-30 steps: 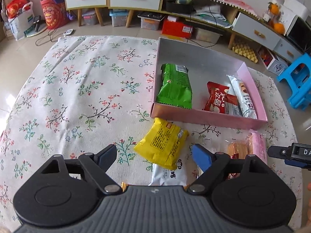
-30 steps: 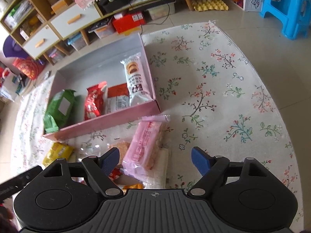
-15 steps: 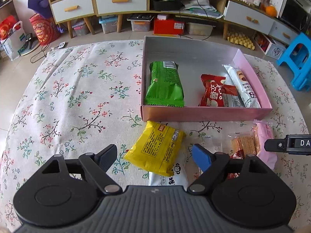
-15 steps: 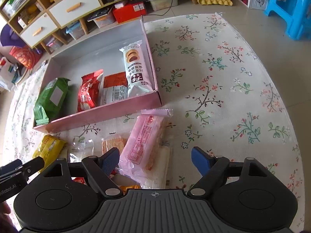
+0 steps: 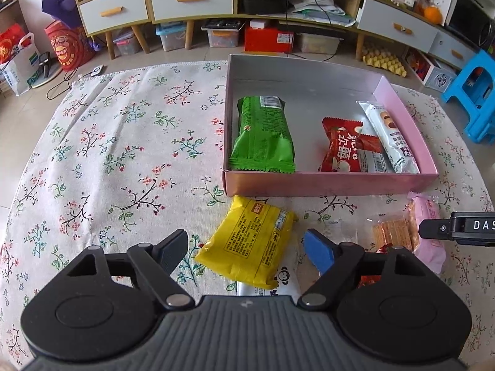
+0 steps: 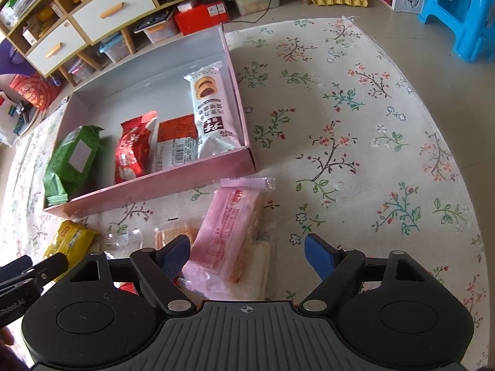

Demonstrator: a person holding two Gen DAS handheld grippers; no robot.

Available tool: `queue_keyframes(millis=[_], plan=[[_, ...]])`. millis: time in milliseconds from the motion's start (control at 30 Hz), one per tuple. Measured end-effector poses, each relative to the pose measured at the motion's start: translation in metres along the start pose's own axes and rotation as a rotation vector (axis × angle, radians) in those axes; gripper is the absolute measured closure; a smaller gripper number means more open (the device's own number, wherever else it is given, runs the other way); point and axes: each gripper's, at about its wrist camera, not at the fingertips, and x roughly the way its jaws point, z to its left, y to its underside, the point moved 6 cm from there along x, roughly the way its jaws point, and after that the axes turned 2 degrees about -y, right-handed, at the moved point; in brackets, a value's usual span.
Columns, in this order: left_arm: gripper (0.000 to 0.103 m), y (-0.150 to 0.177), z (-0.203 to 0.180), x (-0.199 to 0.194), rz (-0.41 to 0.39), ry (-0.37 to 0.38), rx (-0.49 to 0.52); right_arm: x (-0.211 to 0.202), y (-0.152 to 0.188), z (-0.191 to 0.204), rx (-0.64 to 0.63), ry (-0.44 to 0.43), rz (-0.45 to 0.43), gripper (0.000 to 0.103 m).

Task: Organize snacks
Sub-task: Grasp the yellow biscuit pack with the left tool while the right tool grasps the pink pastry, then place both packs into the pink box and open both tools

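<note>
The yellow packet [image 5: 250, 247] — glossy, puffy — lies low centre, between the wide-apart fingers of the left gripper [image 5: 247, 247]. The right gripper [image 6: 247, 253] is released too, empty.

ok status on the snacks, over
Left gripper open over yellow pack. Right gripper open over pink pack. Box holds four. Nothing in the way.

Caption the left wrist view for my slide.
Open left gripper poised over a yellow snack packet lying on the floral cloth before the pink cardboard box.
</note>
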Motion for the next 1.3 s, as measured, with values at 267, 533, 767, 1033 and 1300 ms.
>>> queue_keyframes(millis=[267, 533, 767, 1033, 1300], plan=[[0.023, -0.002, 0.003, 0.005, 0.006, 0.001, -0.011, 0.003, 0.0, 0.003, 0.013, -0.024, 0.005, 0.02], [0.037, 0.0, 0.007, 0.022, 0.04, 0.006, -0.005, 0.011, 0.002, 0.014, -0.047, -0.036, 0.003, 0.056], [0.056, 0.001, 0.0, 0.015, 0.042, 0.051, 0.026, 0.001, 0.002, 0.016, -0.054, -0.039, -0.014, 0.07], [0.065, 0.003, 0.007, -0.003, 0.033, 0.104, -0.022, -0.018, 0.002, 0.006, 0.021, -0.1, -0.032, 0.07], [0.066, 0.0, 0.009, -0.024, -0.008, 0.179, -0.068, -0.036, 0.001, 0.005, 0.064, -0.155, -0.065, 0.07]])
